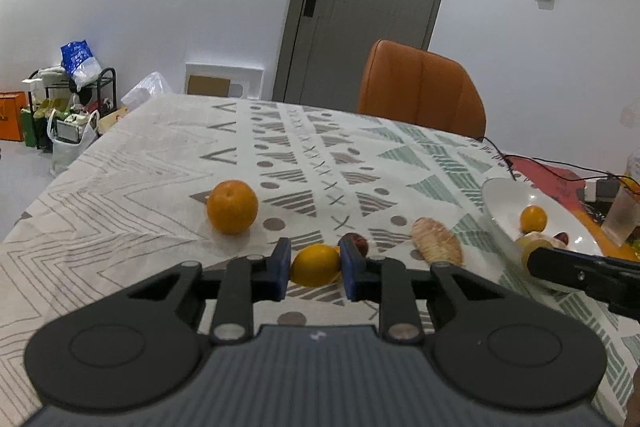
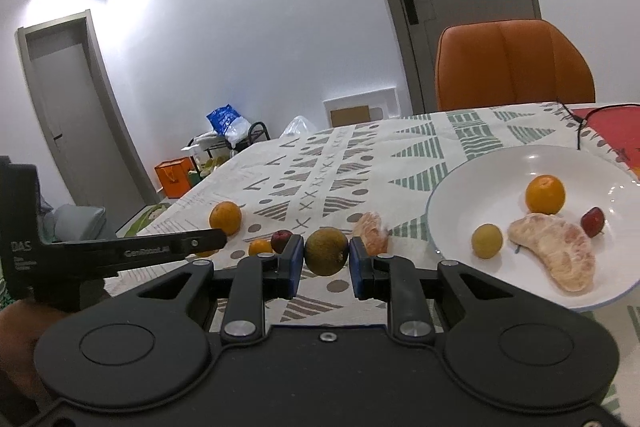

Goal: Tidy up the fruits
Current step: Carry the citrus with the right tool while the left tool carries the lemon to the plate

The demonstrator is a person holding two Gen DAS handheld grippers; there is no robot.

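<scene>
My left gripper is shut on a small yellow-orange fruit, just above the patterned tablecloth. Beyond it on the cloth lie a bigger orange, a red date and a peeled pomelo segment. In the right wrist view, my right gripper is shut on a round greenish-brown fruit, left of the white plate. The plate holds an orange, a small yellow fruit, a pomelo segment and a red date.
An orange chair stands at the table's far side. Black cables and a red mat lie beyond the plate, with a cup at the right edge. Bags and a rack stand on the floor to the left.
</scene>
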